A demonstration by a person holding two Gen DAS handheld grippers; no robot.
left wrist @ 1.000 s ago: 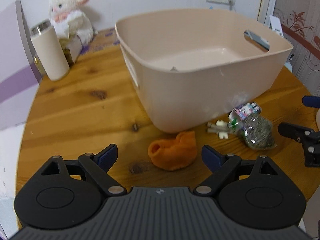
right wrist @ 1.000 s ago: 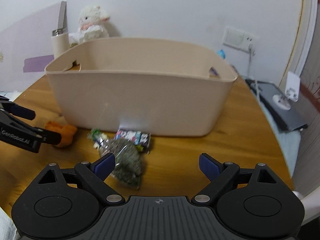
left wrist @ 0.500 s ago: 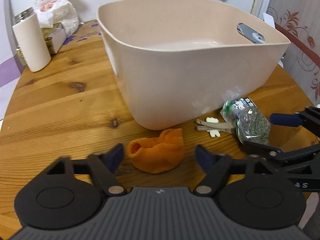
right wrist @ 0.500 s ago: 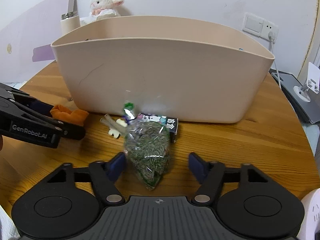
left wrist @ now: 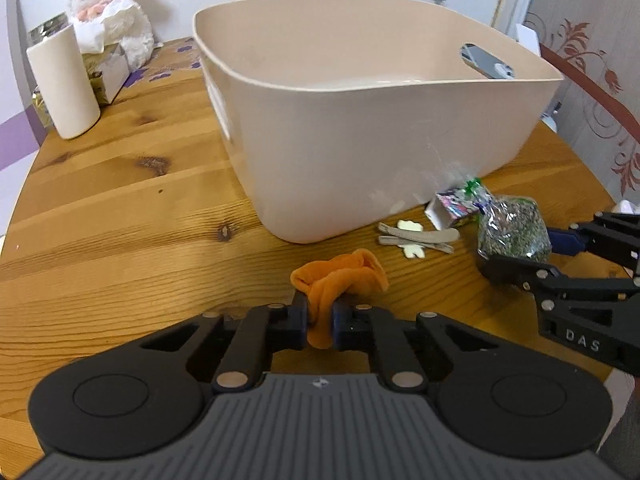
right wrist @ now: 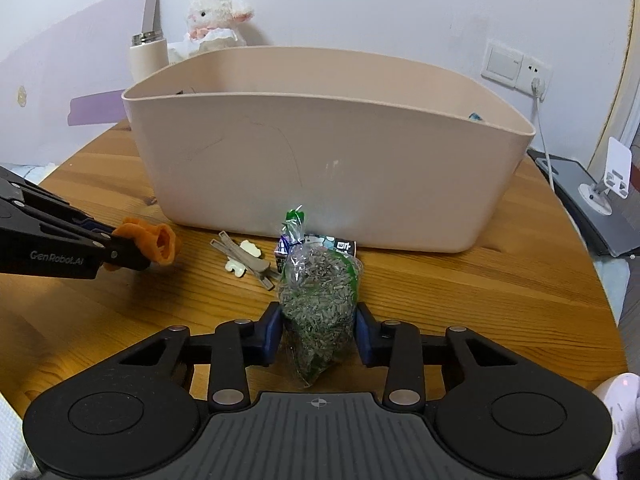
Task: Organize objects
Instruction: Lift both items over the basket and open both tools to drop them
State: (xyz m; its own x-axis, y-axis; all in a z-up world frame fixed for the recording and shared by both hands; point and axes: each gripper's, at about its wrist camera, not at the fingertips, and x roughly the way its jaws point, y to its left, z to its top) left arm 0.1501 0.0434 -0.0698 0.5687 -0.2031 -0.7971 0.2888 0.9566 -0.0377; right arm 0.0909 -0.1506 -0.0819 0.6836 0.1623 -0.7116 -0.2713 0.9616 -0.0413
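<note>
A large beige plastic bin (left wrist: 360,128) stands on the round wooden table (left wrist: 120,216); it also shows in the right wrist view (right wrist: 328,160). My left gripper (left wrist: 320,320) is shut on an orange sock (left wrist: 340,280), pinching its near end; the sock also shows in the right wrist view (right wrist: 154,242). My right gripper (right wrist: 318,332) is shut on a clear bag of green-grey seeds (right wrist: 316,304), which also shows in the left wrist view (left wrist: 512,232). Both items sit low by the table, in front of the bin.
Grey hair clips with white pieces (left wrist: 416,238) and a small printed box (left wrist: 456,208) lie against the bin's front wall. A cream tumbler (left wrist: 62,84), a tissue box (left wrist: 108,72) and a white plush lamb (left wrist: 116,12) stand at the far left. A wall socket (right wrist: 516,70) is behind.
Both grippers moved forward and closed: the left on the orange sock, the right on the seed bag. Before, both were open with the items between their fingers.
</note>
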